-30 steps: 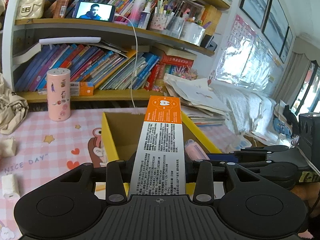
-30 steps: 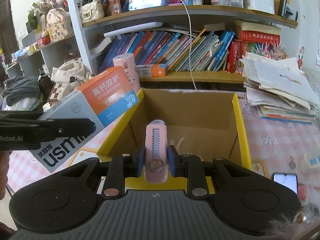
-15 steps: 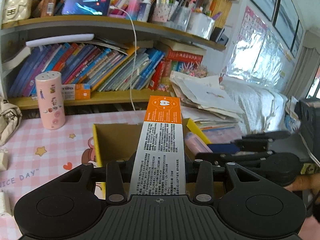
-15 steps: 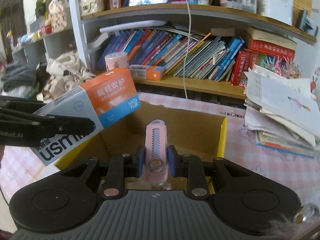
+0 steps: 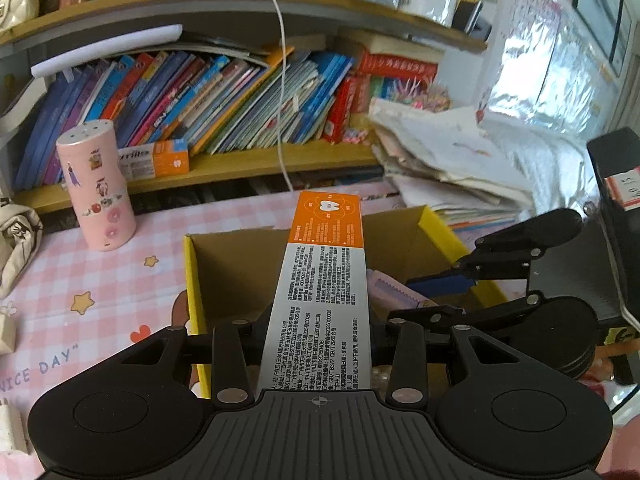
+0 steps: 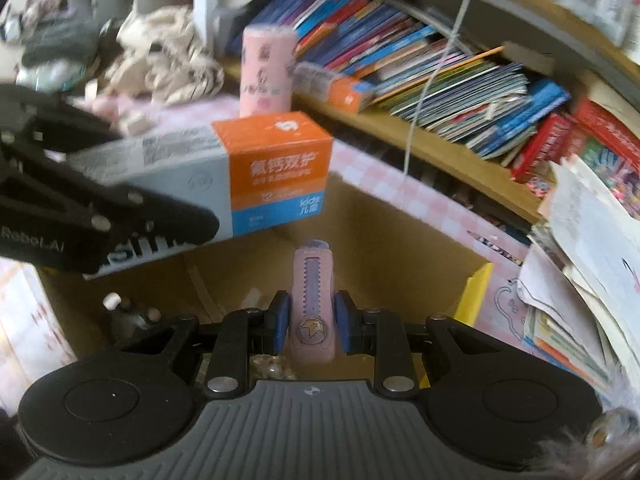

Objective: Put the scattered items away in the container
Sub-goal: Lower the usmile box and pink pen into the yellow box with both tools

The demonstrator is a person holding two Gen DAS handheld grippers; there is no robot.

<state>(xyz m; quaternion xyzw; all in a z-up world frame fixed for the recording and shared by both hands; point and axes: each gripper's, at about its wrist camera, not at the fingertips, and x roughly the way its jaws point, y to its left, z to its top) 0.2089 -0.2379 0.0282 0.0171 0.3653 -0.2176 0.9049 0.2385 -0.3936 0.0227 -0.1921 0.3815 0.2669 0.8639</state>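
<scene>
The step in hand looks like the drop: both grippers carry one item each and hang over the open box, so nothing is released yet.

Nearest in the left wrist view, the left gripper [image 5: 320,332] has its fingers closed narrow on the carton [image 5: 320,300], a long, flat-sided toothpaste pack of smooth printed card, grey along the body and orange at the far end. It sticks straight forward, with its far end above the box [image 5: 192,280]. In the right wrist view, the right gripper [image 6: 310,320] presses its blue pads [image 6: 280,322] on the two sides of the cutter [image 6: 313,300], a small pink plastic knife with a toothed slider track and a star mark. It also points over the box mouth.

The box is brown corrugated cardboard with yellow outer faces and stiff, straight walls. Some small things lie on its floor, among them what seems a white-capped bottle [image 6: 120,312] and some beads, too blurred to name surely.

I judge that the next move calls for lowering each item inside the walls and then opening the fingers. The carton is long, so it may need a tilt to go in without resting on the rim. The two grippers are close, so one should go first.

Beyond the box, on the pink checked table [image 5: 100,280], stands a pink canister [image 5: 96,196], and behind it a shelf [image 5: 248,164] of leaning books.
</scene>
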